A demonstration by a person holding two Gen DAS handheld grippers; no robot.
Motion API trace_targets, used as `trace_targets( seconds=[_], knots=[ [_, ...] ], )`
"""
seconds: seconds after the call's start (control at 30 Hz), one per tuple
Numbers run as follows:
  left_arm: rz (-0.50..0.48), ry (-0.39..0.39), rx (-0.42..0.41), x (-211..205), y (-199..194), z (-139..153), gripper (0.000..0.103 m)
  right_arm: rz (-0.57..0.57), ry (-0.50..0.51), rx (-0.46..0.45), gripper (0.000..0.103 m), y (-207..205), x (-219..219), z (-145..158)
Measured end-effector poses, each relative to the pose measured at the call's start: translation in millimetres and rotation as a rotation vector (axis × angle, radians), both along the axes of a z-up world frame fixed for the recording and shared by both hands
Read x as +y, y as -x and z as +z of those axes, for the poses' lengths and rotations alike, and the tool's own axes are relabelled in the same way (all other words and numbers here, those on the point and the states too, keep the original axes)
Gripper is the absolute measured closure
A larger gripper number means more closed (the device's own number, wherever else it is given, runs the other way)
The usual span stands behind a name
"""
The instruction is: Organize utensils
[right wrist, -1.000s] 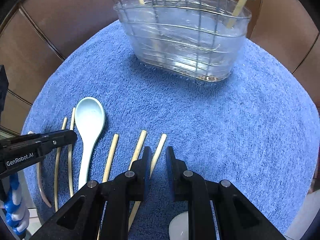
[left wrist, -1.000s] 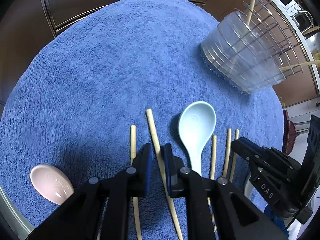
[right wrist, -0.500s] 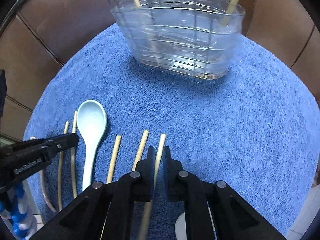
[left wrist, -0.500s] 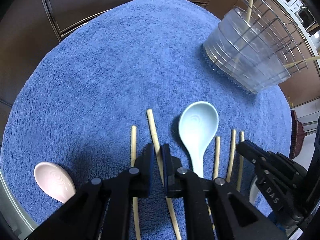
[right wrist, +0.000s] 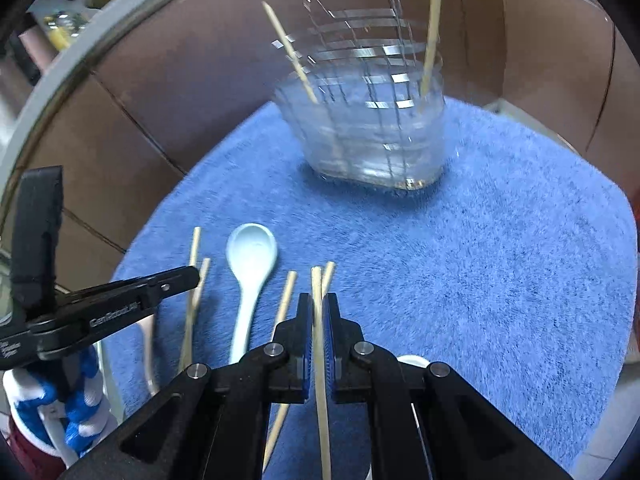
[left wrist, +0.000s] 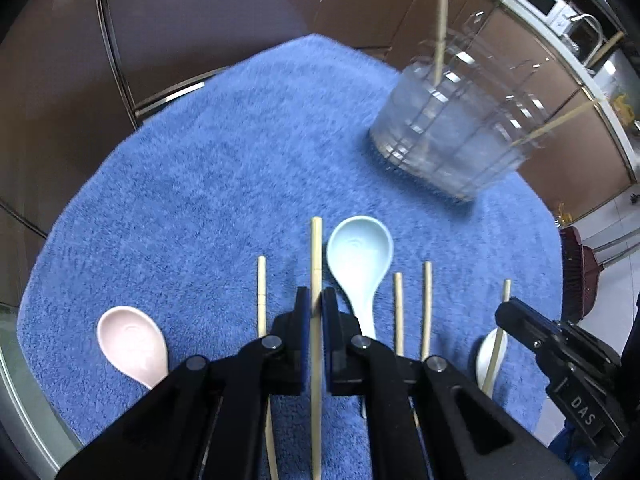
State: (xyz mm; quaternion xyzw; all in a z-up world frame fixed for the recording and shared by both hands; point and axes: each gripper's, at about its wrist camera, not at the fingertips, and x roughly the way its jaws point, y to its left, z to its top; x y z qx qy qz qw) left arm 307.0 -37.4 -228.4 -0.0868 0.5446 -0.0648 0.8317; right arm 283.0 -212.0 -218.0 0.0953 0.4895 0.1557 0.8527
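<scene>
1 bamboo chopstick is gripped by each set of tongs above the blue towel (left wrist: 200,184).

The left tongs (left wrist: 316,308) are closed on a chopstick (left wrist: 316,248); the right tongs (right wrist: 319,312) on another (right wrist: 317,292). The wire utensil basket (right wrist: 372,136) stands at 12 o'clock, the pale blue spoon (right wrist: 250,264) at 10 o'clock.

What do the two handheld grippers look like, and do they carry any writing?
Both the left gripper and the right gripper are black plastic, with round silver pins and blue pads. White lettering marks their sides: "DAS" on the right, "GenRobot.AI", blurred, on the left.
</scene>
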Motion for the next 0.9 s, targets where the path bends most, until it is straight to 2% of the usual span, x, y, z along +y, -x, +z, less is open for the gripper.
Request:
trace_targets(
  seconds=[0.37, 0.57, 0.73, 0.9],
  knots=[
    [-0.032, 0.081, -0.149, 15, 42, 42, 0.098, -0.011, -0.064, -0.15, 0.097, 57, -3, 48],
    [-0.039, 0.134, -0.26, 23, 65, 68, 0.098, -0.013, -0.088, -0.22, 0.097, 78, -8, 61],
    [-0.024, 0.141, -0.329, 24, 71, 84, 0.098, -0.012, -0.096, -0.277, 0.097, 87, -10, 73],
    [-0.023, 0.143, -0.407, 20, 65, 106, 0.098, -0.002, -0.096, -0.363, 0.097, 88, -11, 101]
  ],
)
